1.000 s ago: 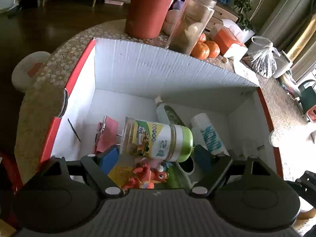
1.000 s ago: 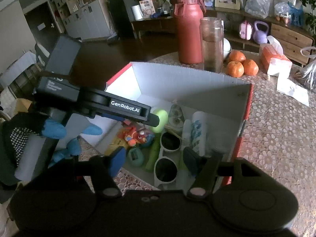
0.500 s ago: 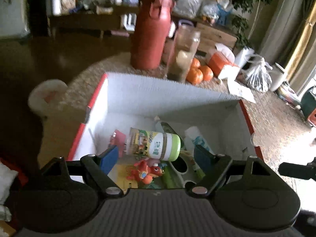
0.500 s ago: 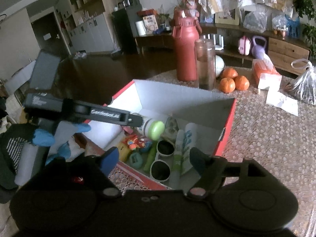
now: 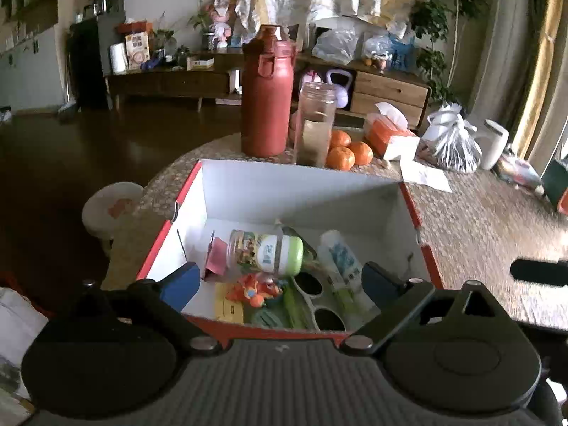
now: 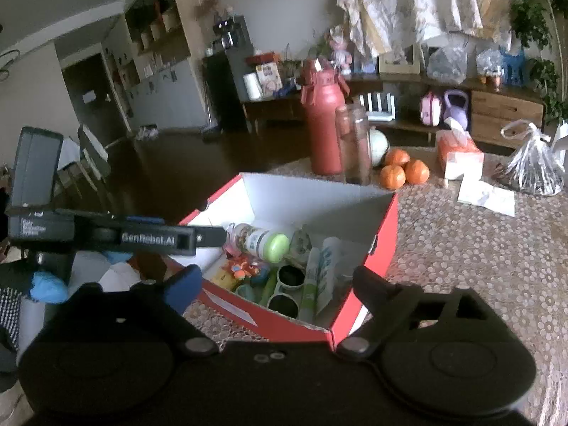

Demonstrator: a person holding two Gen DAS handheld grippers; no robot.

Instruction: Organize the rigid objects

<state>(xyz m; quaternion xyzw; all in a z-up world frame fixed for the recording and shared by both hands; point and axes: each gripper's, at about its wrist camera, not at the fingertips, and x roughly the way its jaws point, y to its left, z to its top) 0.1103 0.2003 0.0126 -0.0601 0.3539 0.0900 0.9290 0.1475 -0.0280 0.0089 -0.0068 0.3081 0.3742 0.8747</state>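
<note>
A red box with white inside (image 5: 298,195) (image 6: 385,234) stands on the table and holds several items. A jar with a green lid (image 5: 266,252) (image 6: 264,241) lies on its side in it, with an orange toy (image 5: 257,289), white sunglasses (image 5: 319,301) (image 6: 287,291) and a white tube (image 5: 342,259) (image 6: 325,266). My left gripper (image 5: 278,284) is open and empty, above the box's near edge; it also shows from the side in the right wrist view (image 6: 142,239). My right gripper (image 6: 277,284) is open and empty, back from the box's near corner.
Behind the box stand a red flask (image 5: 268,96) (image 6: 323,124), a clear jar (image 5: 314,126), oranges (image 5: 342,149) (image 6: 403,170), a tissue box (image 5: 388,135) and a plastic bag (image 5: 451,142). A white stool (image 5: 112,206) is at the left. Patterned tabletop (image 6: 479,248) spreads right.
Both grippers have pulled up and back from the box. The green-lidded jar, close between my left fingers a second ago, now lies in the box, farther away.
</note>
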